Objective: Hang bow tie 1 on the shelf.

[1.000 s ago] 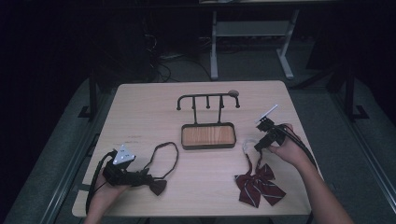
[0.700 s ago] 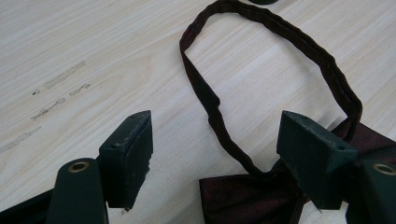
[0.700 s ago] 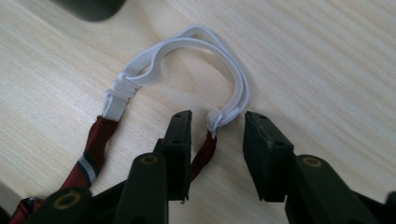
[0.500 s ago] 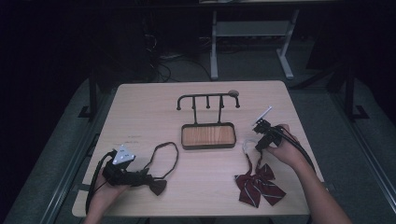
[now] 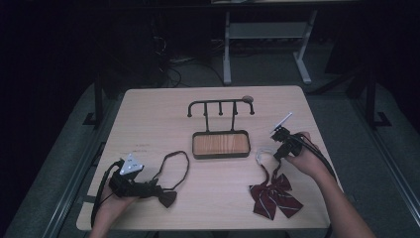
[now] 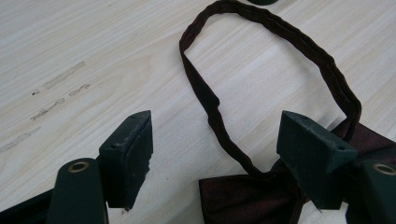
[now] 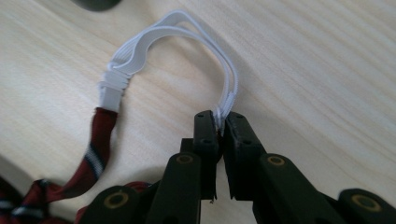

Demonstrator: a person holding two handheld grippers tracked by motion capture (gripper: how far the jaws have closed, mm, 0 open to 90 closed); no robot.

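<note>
Fig.: R gripper (image 7: 219, 123) has just clenched on striped tie's elastic (image 7: 187, 28); L gripper (image 6: 217, 154) released astride dark tie (image 6: 243, 196); next we'd lift toward rack (image 5: 220, 105), 11 o'clock.

Table (image 5: 148, 119): pale wood grain, matt, a few scuffs.
Dark bow tie (image 6: 252, 196): my left side, maroon cloth with a faint sheen, its neck strap stitched.
Striped bow tie (image 5: 275, 196): red woven cloth.
Elastic loop (image 7: 187, 28): white ribbed band (my right tongs pinch it).
Rack (image 5: 220, 105): matt black metal, wood-look tray base.
</note>
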